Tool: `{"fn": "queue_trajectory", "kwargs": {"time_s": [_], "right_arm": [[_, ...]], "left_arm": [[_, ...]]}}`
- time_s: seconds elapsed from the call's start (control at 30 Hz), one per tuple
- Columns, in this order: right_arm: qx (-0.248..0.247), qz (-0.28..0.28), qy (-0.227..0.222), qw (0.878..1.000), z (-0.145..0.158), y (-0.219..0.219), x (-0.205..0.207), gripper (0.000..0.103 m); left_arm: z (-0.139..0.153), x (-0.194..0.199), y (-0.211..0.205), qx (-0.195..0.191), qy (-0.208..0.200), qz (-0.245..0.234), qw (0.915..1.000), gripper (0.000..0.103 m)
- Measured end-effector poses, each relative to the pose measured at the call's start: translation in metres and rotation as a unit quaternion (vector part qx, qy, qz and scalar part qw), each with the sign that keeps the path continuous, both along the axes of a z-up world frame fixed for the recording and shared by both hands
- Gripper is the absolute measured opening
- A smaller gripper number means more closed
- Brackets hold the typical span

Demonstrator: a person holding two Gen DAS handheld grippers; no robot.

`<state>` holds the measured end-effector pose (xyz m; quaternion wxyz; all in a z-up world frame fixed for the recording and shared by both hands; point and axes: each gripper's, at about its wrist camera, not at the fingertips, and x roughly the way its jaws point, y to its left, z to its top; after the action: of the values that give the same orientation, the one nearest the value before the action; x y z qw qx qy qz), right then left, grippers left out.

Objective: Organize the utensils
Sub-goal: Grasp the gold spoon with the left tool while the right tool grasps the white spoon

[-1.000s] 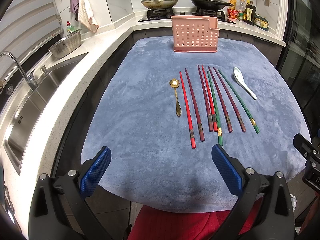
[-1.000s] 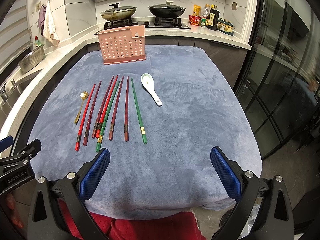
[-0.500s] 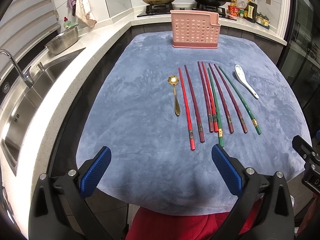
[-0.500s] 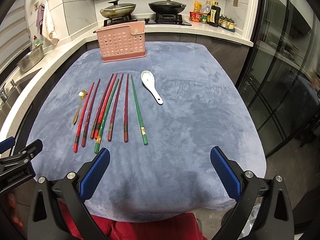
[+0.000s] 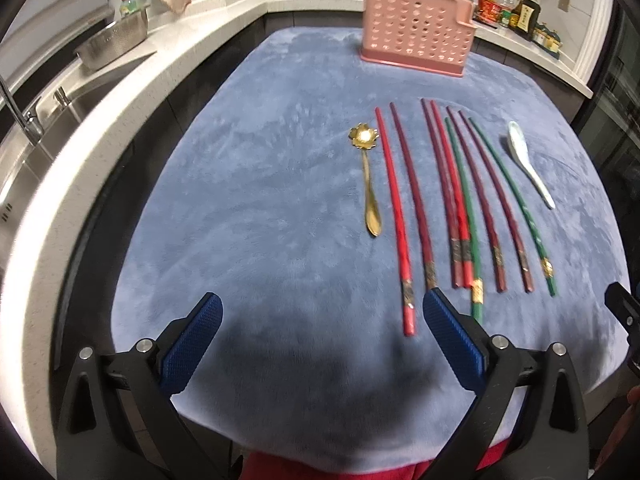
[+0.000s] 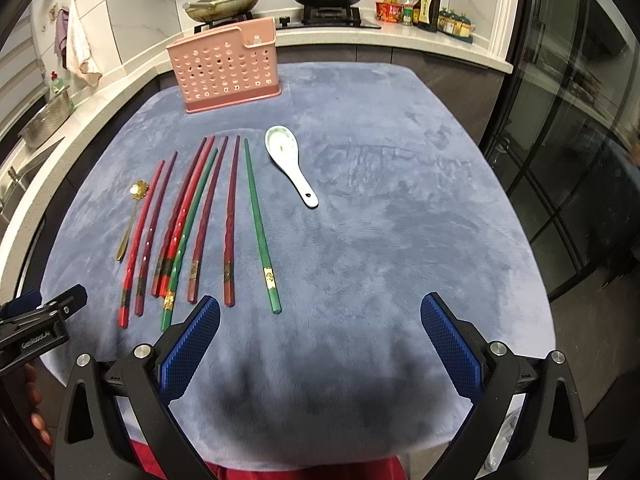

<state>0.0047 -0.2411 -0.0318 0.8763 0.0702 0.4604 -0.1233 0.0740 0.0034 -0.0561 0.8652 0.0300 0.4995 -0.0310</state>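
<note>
Nothing's sorted yet: chopsticks (image 6: pixel 230 220), gold spoon (image 5: pixel 369 184) and white spoon (image 6: pixel 290 164) all lie on the worktop, pink holder (image 6: pixel 226 70) looks empty, both grippers' jaws wide, holding nothing.

My claw fingertips (image 5: pixel 191 340) wear blue, cross-hatched pads on black arms. The table (image 6: pixel 400 200) cloth is greyish-blue plush. The rack (image 6: pixel 226 70) is pink, dotted with round holes. Chopsticks (image 5: pixel 456 196) run red, maroon and green (gold-banded ends). 1 spoon (image 5: pixel 368 184) is gold, 1 ladle-spoon (image 6: pixel 290 164) white.
</note>
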Motion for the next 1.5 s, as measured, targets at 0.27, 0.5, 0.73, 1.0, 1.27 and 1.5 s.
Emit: {"fn": "queue_trajectory", "kwargs": {"time_s": [0.27, 0.5, 0.73, 1.0, 1.27, 1.5], "right_arm": [[0.012, 0.004, 0.014, 1.0, -0.014, -0.006, 0.026, 0.096], [0.015, 0.0, 0.017, 1.0, -0.02, -0.013, 0.05, 0.096], [0.017, 0.004, 0.014, 1.0, -0.023, -0.018, 0.074, 0.094], [0.04, 0.01, 0.009, 0.999, -0.03, -0.028, 0.109, 0.07], [0.056, 0.019, 0.012, 0.998, -0.042, -0.034, 0.136, 0.049], [0.082, 0.017, 0.027, 0.996, -0.06, -0.036, 0.137, 0.031]], "left_arm": [[-0.017, 0.043, -0.004, -0.011, 0.013, 0.003, 0.9998, 0.088], [-0.034, 0.075, -0.007, -0.023, 0.044, 0.003, 0.9988, 0.06], [-0.036, 0.081, -0.011, -0.033, 0.042, -0.013, 0.9985, 0.041], [-0.035, 0.083, -0.016, -0.047, 0.05, -0.026, 0.9973, 0.032], [-0.036, 0.086, -0.016, -0.063, 0.054, -0.021, 0.9963, 0.033], [-0.037, 0.084, -0.017, -0.06, 0.049, -0.028, 0.9966, 0.02]]}}
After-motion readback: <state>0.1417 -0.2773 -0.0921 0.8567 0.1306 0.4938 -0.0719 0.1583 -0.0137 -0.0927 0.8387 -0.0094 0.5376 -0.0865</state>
